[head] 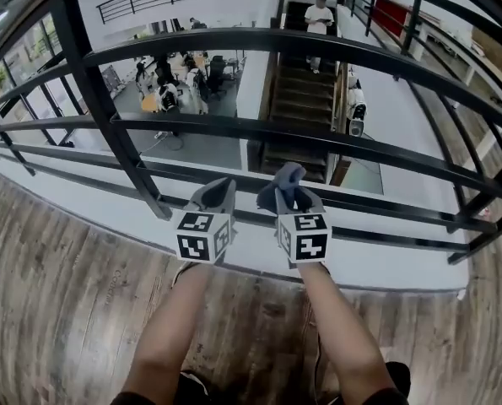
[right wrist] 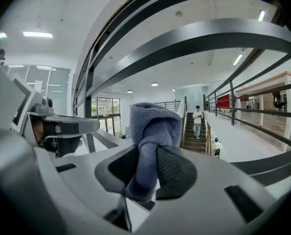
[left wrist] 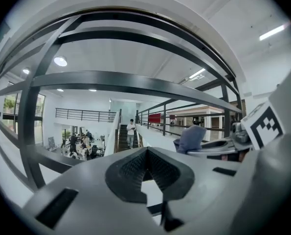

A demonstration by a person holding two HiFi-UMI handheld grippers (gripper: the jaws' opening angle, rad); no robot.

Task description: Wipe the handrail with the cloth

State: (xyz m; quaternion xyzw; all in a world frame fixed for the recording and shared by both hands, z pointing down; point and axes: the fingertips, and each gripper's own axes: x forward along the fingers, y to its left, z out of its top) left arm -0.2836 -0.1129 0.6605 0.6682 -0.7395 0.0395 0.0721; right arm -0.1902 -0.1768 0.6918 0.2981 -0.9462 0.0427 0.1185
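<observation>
A black metal handrail (head: 259,45) with several horizontal bars runs across the head view, in front of both grippers. My right gripper (head: 288,194) is shut on a folded grey-blue cloth (right wrist: 152,131), which sticks up between its jaws. The cloth (head: 286,180) sits just below a lower bar (head: 318,142), apart from the top rail. My left gripper (head: 215,199) hangs beside it to the left, jaws closed together with nothing between them (left wrist: 146,168). In the left gripper view the cloth (left wrist: 191,137) shows at the right.
Wooden floor (head: 56,294) lies under my feet. Beyond the railing is a drop to a lower office floor and a staircase (head: 297,99) with a person (head: 319,15) standing on it. A vertical post (head: 103,99) stands left of my left gripper.
</observation>
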